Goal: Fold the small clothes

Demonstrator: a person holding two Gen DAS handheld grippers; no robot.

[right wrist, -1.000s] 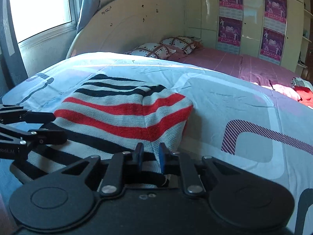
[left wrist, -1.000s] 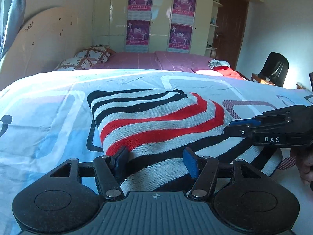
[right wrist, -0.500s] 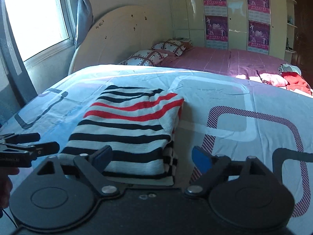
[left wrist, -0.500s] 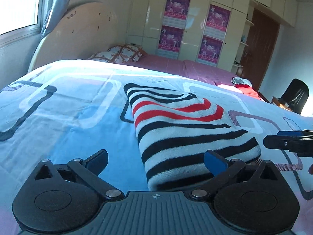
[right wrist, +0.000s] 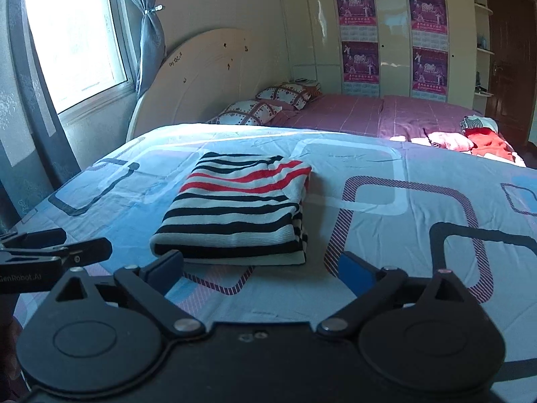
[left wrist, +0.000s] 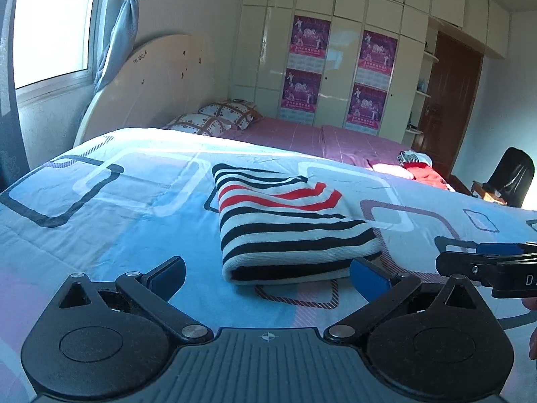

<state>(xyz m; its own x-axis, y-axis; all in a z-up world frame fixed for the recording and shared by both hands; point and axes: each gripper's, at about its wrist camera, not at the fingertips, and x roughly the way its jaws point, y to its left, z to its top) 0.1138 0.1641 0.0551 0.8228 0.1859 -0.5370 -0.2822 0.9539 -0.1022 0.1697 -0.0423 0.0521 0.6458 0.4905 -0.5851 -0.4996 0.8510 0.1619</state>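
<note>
A striped sweater [left wrist: 288, 225], black, white and red, lies folded into a compact rectangle on the blue patterned bedspread [left wrist: 100, 221]. It also shows in the right wrist view [right wrist: 238, 211]. My left gripper [left wrist: 266, 273] is open and empty, raised just in front of the sweater's near edge. My right gripper [right wrist: 261, 268] is open and empty, also in front of the near edge. The right gripper shows side-on at the right of the left wrist view [left wrist: 486, 265]. The left gripper shows at the left of the right wrist view [right wrist: 50, 252].
A pink-sheeted part of the bed [right wrist: 386, 114] with two patterned pillows [right wrist: 268, 104] lies beyond. Red and white clothes [right wrist: 480, 137] lie at the far right. A cream headboard [right wrist: 201, 77], a window [right wrist: 74, 33], cupboards with posters [left wrist: 335, 74] and a black chair [left wrist: 513, 174] surround the bed.
Both grippers let go of the sweater, opened wide and pulled back and up. The sweater now lies folded flat on the bedspread.
</note>
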